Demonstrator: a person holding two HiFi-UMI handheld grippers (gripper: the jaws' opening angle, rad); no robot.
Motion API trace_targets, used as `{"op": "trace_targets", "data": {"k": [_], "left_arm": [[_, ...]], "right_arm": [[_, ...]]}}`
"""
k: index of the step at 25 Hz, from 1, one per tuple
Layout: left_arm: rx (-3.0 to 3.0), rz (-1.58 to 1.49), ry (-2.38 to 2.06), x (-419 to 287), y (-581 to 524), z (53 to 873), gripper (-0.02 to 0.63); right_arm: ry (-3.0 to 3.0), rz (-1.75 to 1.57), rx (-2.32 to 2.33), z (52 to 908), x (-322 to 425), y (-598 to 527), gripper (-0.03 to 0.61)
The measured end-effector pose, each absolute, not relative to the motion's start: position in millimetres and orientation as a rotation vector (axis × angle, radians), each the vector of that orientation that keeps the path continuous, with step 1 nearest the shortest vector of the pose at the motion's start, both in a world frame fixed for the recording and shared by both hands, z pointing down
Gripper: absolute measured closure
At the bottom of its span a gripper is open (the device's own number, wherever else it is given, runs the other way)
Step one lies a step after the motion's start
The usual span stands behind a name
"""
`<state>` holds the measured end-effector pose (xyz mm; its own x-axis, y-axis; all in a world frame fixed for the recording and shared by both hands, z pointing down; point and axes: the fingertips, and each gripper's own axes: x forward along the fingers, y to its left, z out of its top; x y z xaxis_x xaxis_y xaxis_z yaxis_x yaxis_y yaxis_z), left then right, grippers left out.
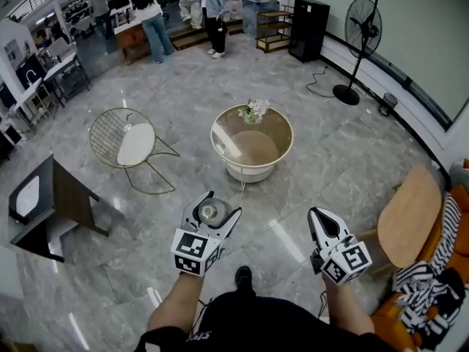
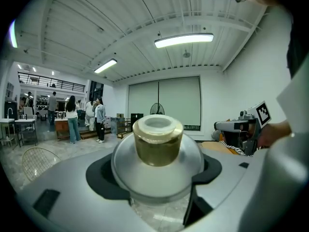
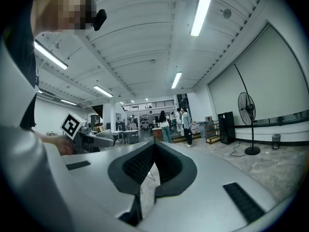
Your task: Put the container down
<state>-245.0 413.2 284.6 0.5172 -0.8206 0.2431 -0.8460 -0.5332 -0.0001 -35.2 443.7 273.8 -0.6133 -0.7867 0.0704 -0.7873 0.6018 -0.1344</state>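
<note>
The container [image 1: 210, 213], a rounded clear glass vessel with an olive-gold neck and a pale cap, sits between the jaws of the left gripper [image 1: 222, 205]. The gripper holds it in the air in front of the person, over the marble floor [image 1: 344, 160]. In the left gripper view the container [image 2: 158, 149] fills the gap between the dark pads and stands upright, with the jaws closed against its round body on both sides. The right gripper [image 1: 316, 215] is held out to the side, well apart from the container. Its own view shows the right gripper [image 3: 153, 151] with its ridged pads brought together and nothing between them.

The container appears to be in the carrying step: it rests on no surface, so putting it down is not yet done. The nearest likely place is the round table [image 1: 287, 141] straight ahead, which has a small bunch of flowers [image 1: 254, 110] at its far edge. A wooden side table [image 1: 409, 215] stands off to the right, though the pictures do not settle which surface is meant.

The next move probably calls for:
- bringing the left gripper over a bare part of the chosen top
- keeping the vessel level while lowering it until the base bears
- only then parting the jaws, since smooth round glass could slip or roll if let go early
</note>
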Motion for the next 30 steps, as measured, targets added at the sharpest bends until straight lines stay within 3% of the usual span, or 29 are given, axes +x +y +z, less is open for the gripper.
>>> {"op": "trace_targets", "data": {"k": [18,30], "left_arm": [[2.638,0.363,-1.388,-272,279,294,0.272],[2.519,0.387,-1.531,-228,188,303,0.272]], "right_arm": [[-2.788,0.335,1.373,292,-75,303,0.563],[-2.871,0.411,1.230,309,-20,189,0.565]]}}
